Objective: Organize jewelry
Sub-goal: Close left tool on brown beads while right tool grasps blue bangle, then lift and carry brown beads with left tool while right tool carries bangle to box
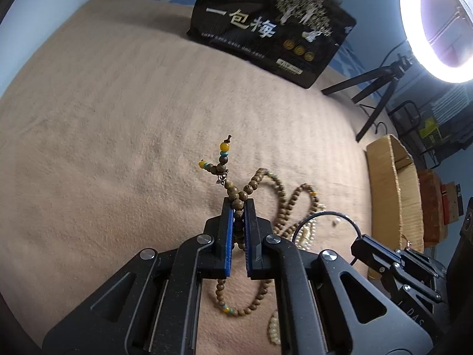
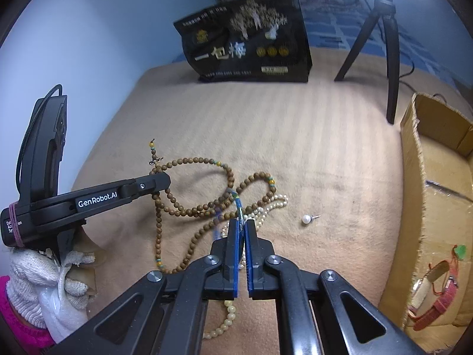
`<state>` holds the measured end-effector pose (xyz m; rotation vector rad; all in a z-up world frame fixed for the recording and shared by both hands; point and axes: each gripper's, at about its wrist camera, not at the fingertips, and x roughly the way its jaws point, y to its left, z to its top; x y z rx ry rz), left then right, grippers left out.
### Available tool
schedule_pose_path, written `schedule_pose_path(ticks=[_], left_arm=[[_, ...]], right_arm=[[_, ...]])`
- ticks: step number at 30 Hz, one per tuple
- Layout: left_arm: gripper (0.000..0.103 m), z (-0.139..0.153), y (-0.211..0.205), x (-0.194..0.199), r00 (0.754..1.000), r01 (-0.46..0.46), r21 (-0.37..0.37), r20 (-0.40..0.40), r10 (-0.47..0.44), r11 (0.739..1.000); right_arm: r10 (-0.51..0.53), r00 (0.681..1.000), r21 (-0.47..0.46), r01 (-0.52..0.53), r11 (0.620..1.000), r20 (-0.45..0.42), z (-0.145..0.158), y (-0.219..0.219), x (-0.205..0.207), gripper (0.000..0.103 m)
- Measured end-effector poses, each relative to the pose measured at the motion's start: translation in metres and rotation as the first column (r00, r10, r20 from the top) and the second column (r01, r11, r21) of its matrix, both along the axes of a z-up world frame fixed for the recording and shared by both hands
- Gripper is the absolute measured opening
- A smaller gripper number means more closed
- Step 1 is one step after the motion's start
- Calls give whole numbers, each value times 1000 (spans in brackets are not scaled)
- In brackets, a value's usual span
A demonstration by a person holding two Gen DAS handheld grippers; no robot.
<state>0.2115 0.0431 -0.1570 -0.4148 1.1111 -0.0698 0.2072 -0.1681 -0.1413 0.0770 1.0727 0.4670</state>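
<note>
A long brown wooden bead necklace with yellow and teal accent beads lies looped on the tan blanket. My left gripper is shut on it near its tassel end and lifts that part; it shows from the side in the right wrist view. My right gripper is shut on a thin blue-green cord among the beads. A cream pearl necklace lies tangled under the wooden beads. A single pearl earring lies to the right.
An open cardboard box stands on the right, holding a red-strapped watch. A black snack bag stands at the blanket's far edge. A ring light on a black tripod stands at the back right.
</note>
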Motion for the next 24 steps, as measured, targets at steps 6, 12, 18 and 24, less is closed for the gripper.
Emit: schedule_pose_path(ticks=[6,12,18,24], left_arm=[[4,21,-6,-9,999,20,-23,50,-19,1000],[4,43,-14,-13,994,37,-46,106,-32,998],[4,63,-21,-17,988,60,-75,149,-49,995],[4,84,-34,-21,977,94,-94,198,-74,991]], right_arm=[[-21,997,4,21,1000,74,25,-12,-11,1],[-54,991,0,54,999,120,40,-31,-14,1],[-88,983,-19,92,996,161,54,-55,-24,1],[-127,973,-31,135,990,191,65,-82,-30,1]])
